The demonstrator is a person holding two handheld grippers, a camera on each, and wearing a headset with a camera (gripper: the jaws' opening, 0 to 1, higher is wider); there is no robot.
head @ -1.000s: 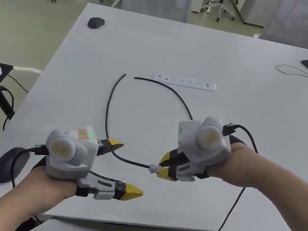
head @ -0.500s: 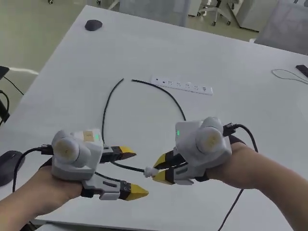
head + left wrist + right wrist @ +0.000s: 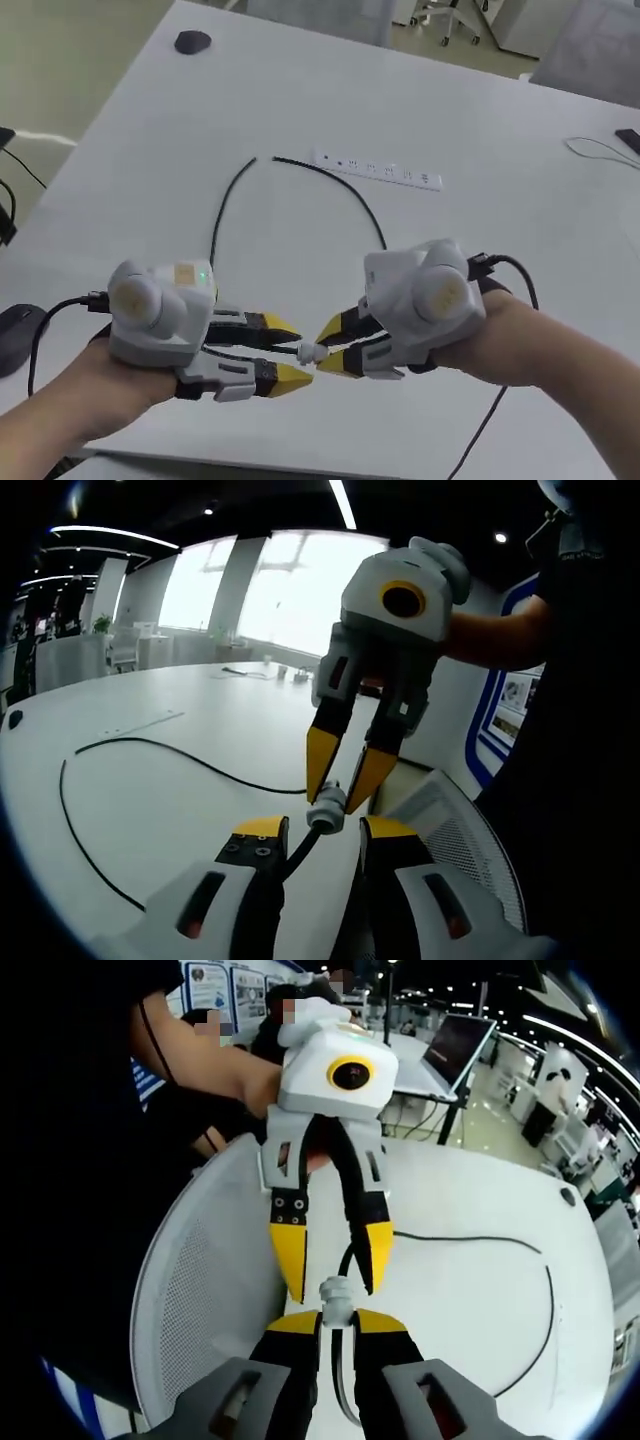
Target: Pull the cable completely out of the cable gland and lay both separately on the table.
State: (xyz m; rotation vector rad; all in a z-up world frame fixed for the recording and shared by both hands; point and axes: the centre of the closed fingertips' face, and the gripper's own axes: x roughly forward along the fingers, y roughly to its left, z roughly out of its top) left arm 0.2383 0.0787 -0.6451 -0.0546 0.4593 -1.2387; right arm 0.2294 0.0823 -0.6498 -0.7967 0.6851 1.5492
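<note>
Power strip (image 3: 380, 173) lies behind the cable (image 3: 222, 215); probably a mouse (image 3: 193, 41) beyond.

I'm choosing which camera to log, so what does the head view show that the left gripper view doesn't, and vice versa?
Head view: the left gripper's white housing from above, and the person's left hand. Left gripper view: bright windows, ceiling lights, a white mesh chair back. Both: the right gripper shut on the cable gland, the black cable passing between the left gripper's open jaws, the white table.

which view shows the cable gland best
The left gripper view: the cable gland sits centred, pinched by the right hand-held gripper. The right gripper view shows it at its own jaw tips; the head view, tiny.
</note>
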